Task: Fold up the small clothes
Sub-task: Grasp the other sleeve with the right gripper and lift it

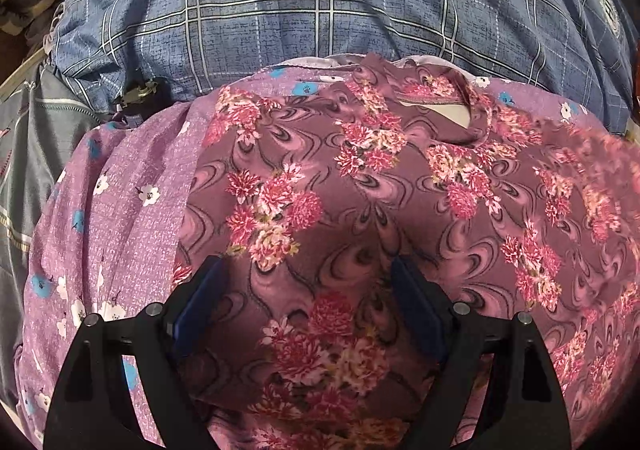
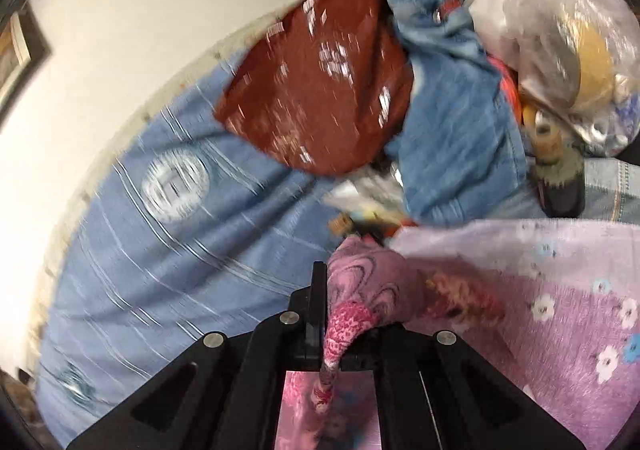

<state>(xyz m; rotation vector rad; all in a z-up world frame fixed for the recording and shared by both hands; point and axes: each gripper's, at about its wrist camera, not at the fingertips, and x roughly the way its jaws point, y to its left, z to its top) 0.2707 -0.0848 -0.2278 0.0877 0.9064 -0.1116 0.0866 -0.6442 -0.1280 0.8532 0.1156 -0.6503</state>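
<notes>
Our left gripper [image 1: 306, 278] hangs over the mauve garment printed with pink flowers and dark swirls [image 1: 360, 186], its blue-padded fingers [image 1: 196, 306] spread wide apart with the cloth showing between them and nothing pinched. The garment lies spread flat beyond and around the fingertips, its neckline opening [image 1: 436, 112] ahead and slightly to the right of them. Under it, showing to the left of the fingers, lies a lilac sheet dotted with white and blue blossoms [image 1: 120, 186]. Farther ahead a large blue cushion crossed with white check lines [image 1: 320, 2] bulks across the view, with grey striped bedding [image 1: 28, 154] off to the left. Our right gripper [image 2: 326, 334] has its fingers pressed together on a bunched fold of the same flowered garment [image 2: 360, 290], which rises between the fingers and trails off to their right over the lilac sheet [image 2: 560, 290]. Ahead of these fingers, blurred, crowd a rust-red patterned cloth [image 2: 320, 90], a heap of blue denim [image 2: 452, 122] and a clear plastic bag of oddments [image 2: 560, 30]; a white wall [image 2: 120, 30] stands to the left.
</notes>
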